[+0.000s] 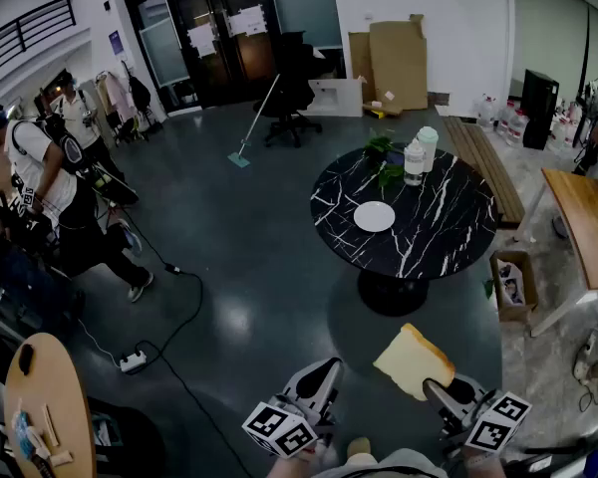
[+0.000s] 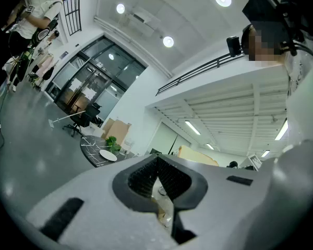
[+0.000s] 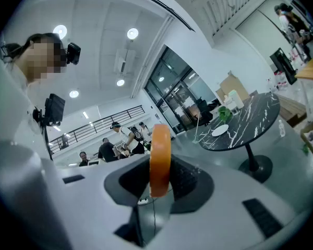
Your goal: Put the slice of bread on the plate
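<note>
A thick slice of bread [image 1: 414, 360] with a tan crust hangs in the air over the floor, well short of the table. My right gripper [image 1: 441, 386] is shut on it. In the right gripper view the bread [image 3: 160, 155] stands edge-on between the pads. A white plate [image 1: 374, 216] lies bare on the round black marble table [image 1: 448, 237] ahead, and it shows far off as the plate [image 3: 219, 130] in the right gripper view too. My left gripper [image 1: 324, 374] is beside the right one, jaws together with nothing in them [image 2: 157, 163].
A plant [image 1: 384, 162] and bottles [image 1: 416, 157] stand at the table's far edge. A cardboard box [image 1: 513, 282] sits by its foot, and a wooden table [image 1: 583, 217] is at the right. A power strip [image 1: 133, 361] with cable lies on the floor left, near several people [image 1: 40, 177].
</note>
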Tool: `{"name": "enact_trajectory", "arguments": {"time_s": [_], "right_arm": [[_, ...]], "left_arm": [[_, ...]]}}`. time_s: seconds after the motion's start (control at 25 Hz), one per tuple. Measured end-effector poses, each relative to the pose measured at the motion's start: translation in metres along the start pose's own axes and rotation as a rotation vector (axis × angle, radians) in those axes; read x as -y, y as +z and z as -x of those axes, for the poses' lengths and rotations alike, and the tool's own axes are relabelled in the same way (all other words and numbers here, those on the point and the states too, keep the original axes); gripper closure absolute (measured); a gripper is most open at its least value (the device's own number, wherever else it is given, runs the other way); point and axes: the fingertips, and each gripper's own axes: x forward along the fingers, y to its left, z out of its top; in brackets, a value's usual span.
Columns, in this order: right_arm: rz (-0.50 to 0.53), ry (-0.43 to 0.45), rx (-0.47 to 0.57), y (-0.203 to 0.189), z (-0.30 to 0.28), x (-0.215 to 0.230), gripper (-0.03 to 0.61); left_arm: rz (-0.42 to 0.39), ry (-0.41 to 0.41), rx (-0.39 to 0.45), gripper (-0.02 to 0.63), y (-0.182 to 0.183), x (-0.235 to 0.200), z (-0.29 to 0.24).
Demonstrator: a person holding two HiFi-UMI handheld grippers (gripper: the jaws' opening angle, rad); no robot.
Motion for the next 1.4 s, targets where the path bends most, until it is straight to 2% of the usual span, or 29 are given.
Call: {"name": "enact_trajectory", "arguments": {"time_s": [0.48, 0.68, 0.96, 1.4], "right_arm": [[-0.023, -0.029, -0.009, 0.012, -0.041, 0.046, 0.488], [-0.032, -0.021, -0.025, 0.028, -0.069, 0.078, 0.488], [-0.021, 0.003, -0.029, 0.068, -0.111, 0.119, 0.488], [-0.034, 0.024, -0.068, 0.099, -0.152, 0.183, 0.488]], "left_arm": [[0.008, 0.039, 0.011, 0.606, 0.005, -0.044, -0.038], [-0.002, 0.063, 0.010, 0.606, 0.014, -0.068, -0.068], [-0.036, 0.080, 0.037, 0.606, 0.045, -0.102, -0.124], [-0.041, 0.080, 0.046, 0.606, 0.050, -0.131, -0.201]]}}
